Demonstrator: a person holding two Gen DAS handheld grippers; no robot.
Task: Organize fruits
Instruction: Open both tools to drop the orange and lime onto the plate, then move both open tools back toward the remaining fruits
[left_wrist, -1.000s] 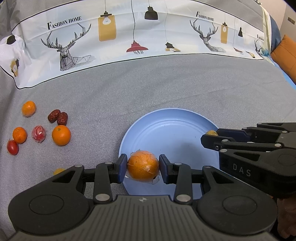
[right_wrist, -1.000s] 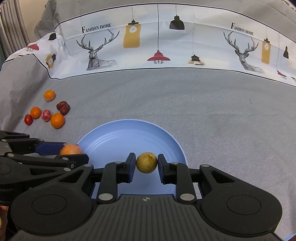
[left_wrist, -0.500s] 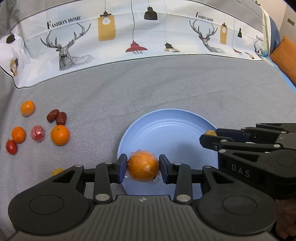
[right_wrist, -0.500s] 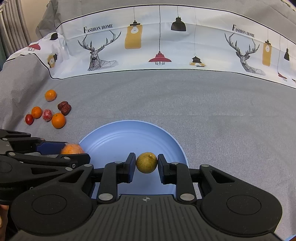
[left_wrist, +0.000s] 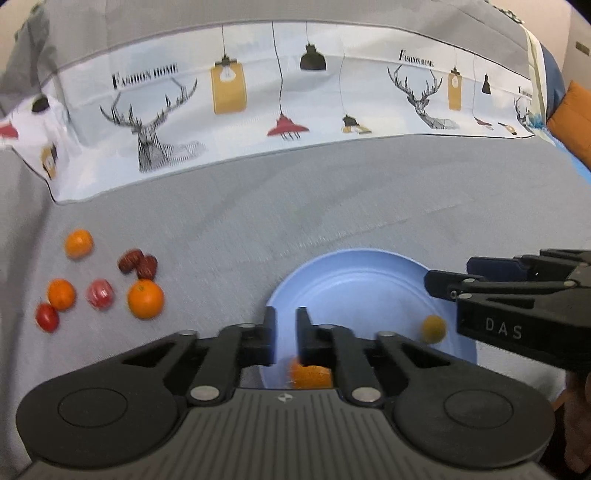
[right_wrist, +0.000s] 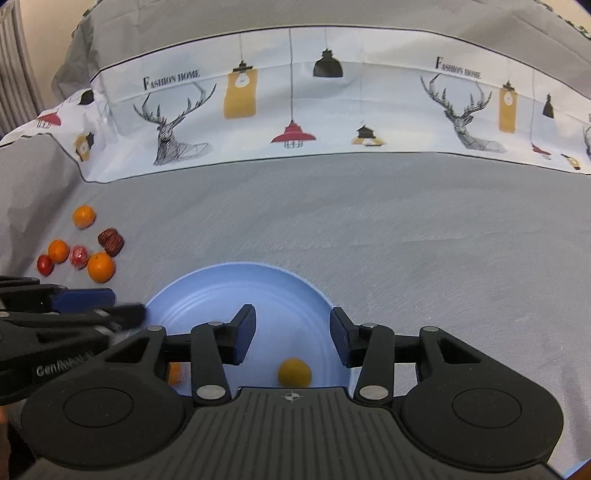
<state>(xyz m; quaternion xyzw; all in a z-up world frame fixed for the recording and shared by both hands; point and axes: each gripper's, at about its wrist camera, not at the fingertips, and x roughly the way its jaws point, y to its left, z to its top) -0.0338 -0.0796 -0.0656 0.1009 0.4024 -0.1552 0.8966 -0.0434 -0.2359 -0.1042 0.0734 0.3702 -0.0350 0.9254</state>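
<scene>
A light blue plate (left_wrist: 354, 288) (right_wrist: 229, 291) lies on the grey cloth. An orange (left_wrist: 309, 374) (right_wrist: 175, 373) lies on the plate's near edge, below my left gripper (left_wrist: 285, 334), whose jaws stand close together with nothing between them. A small yellow fruit (left_wrist: 433, 328) (right_wrist: 294, 372) lies on the plate below my right gripper (right_wrist: 291, 332), which is open and empty. My right gripper (left_wrist: 447, 277) also shows at the right of the left wrist view.
Several loose fruits lie on the cloth at the left: three oranges (left_wrist: 145, 298) (right_wrist: 100, 266), two dark dates (left_wrist: 137, 262), a wrapped red fruit (left_wrist: 99, 293) and a red tomato (left_wrist: 47, 317). A printed white cloth band (left_wrist: 280, 96) runs along the back.
Both grippers let go of their fruit and rose. The orange and the yellow fruit now lie on the plate. The left jaws closed to a narrow gap; the right jaws opened wide.
</scene>
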